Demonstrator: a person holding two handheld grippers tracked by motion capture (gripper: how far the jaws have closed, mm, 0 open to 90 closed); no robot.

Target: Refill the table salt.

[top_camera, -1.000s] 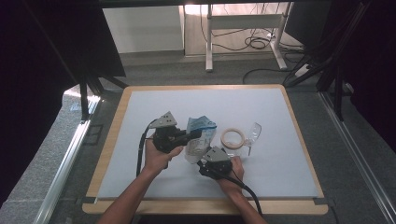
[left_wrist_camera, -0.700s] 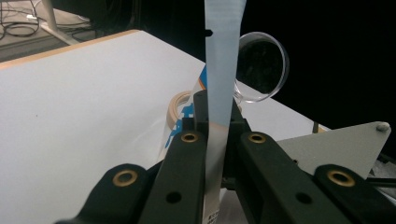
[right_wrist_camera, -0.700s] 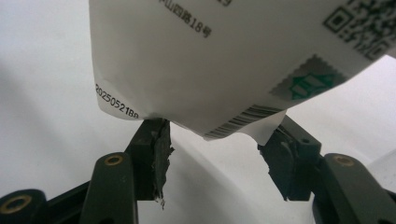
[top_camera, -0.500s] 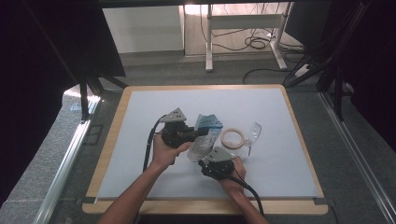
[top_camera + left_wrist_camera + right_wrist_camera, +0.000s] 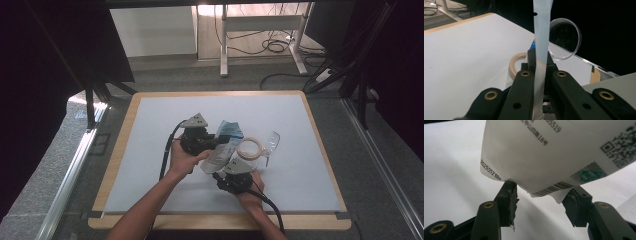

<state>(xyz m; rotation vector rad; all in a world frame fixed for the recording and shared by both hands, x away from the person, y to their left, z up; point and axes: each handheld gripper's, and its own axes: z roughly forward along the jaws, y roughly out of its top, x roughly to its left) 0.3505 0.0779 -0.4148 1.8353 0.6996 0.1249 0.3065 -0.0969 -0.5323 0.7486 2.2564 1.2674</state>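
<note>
A flat white pouch (image 5: pixel 226 134) with blue print hangs above the white table mat (image 5: pixel 165 110). My left gripper (image 5: pixel 216 141) is shut on one edge of it; in the left gripper view the pouch (image 5: pixel 541 30) stands edge-on between the closed jaws of my left gripper (image 5: pixel 540 61). Just below, near the front edge, my right gripper (image 5: pixel 227 166) points up at it. Its jaws have just been closing. In the right gripper view, the printed lower edge of the pouch (image 5: pixel 554 152) sits between the parted jaws of my right gripper (image 5: pixel 541 195), and the pads do not visibly press on it.
A roll of beige tape (image 5: pixel 240 150) lies flat right of the pouch, with a clear round lid (image 5: pixel 271 141) leaning beyond it. Both appear behind the pouch in the left gripper view: tape (image 5: pixel 514 65), lid (image 5: pixel 564 40). A wooden rim borders the mat.
My left gripper has carried the pouch a little to the right, over the right gripper. The right hand has stayed where it was.
</note>
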